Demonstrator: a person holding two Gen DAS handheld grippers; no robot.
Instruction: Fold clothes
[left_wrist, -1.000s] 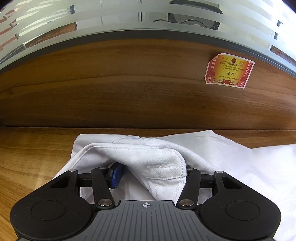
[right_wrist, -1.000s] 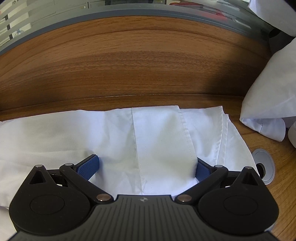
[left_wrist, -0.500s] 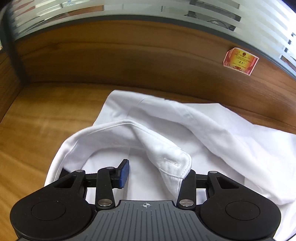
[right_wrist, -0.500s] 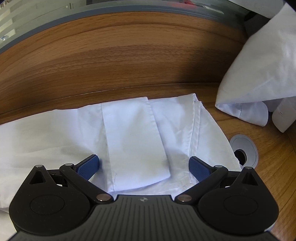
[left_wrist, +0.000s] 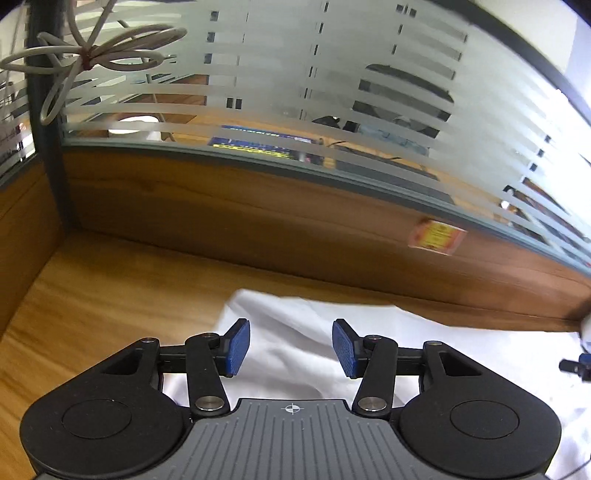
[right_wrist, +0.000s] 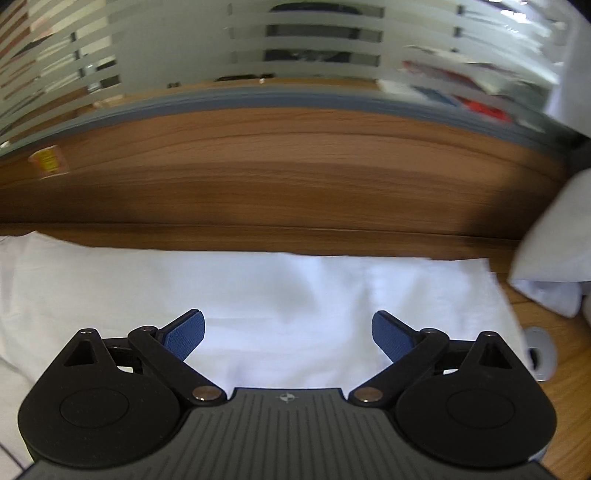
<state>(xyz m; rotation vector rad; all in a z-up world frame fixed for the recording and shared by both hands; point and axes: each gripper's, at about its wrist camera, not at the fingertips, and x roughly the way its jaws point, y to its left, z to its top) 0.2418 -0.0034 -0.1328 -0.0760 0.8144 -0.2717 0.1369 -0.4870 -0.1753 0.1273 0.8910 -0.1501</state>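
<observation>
While both jaws gape, the white shirt (right_wrist: 295, 288) lies under each hand-held gripper (right_wrist: 288, 332).

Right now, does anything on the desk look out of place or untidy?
Mostly tidy. The white shirt lies flat on the wooden desk. One odd thing: a second white garment sits in a crumpled heap at the right edge, unfolded. Both grippers are open and empty.

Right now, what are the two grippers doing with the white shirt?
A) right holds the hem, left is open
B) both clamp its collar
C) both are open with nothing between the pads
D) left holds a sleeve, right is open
C: the left gripper and the right gripper both show blue pads spread apart above the white shirt, gripping no cloth.
</observation>
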